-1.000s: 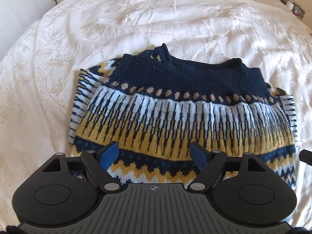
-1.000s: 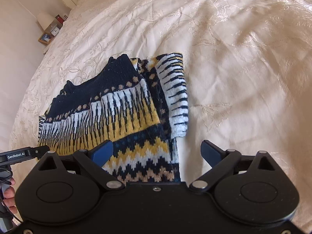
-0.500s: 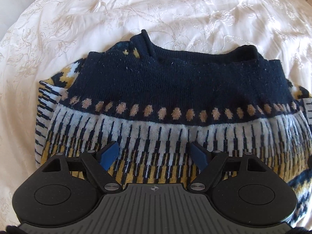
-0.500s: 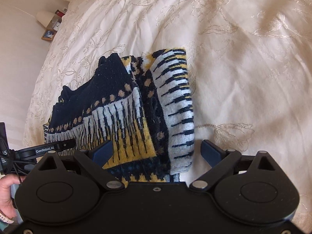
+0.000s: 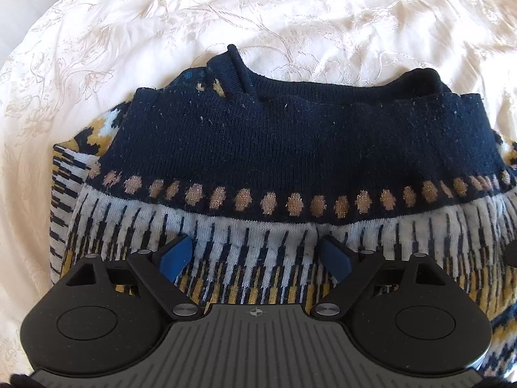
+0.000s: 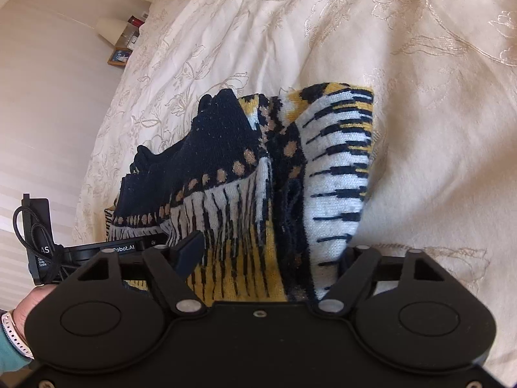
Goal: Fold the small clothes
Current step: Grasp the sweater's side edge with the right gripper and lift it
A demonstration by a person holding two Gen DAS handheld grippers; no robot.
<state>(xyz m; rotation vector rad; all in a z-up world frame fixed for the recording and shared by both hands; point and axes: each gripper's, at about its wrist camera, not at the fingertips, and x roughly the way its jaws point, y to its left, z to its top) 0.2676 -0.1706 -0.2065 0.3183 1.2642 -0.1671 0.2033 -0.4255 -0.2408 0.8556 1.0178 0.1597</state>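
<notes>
Patterned knit sweater [image 5: 278,148] is lying folded on the bed [image 5: 290,9], navy yoke facing up, striped sleeve tucked along its side. Left hand-held gripper [image 5: 255,255] is hovering over the white-and-yellow striped band, fingers spread wide, released, gripping nothing. Right hand-held gripper [image 6: 268,252] is sitting at the sweater's side edge, fingers apart with the folded sleeve [image 6: 339,168] bunching up between them, not clenched.

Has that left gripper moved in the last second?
Yes. The left gripper has pushed forward over the sweater: its fingertips sat near the zigzag hem, and now reach the white striped band, closer to the collar.
</notes>
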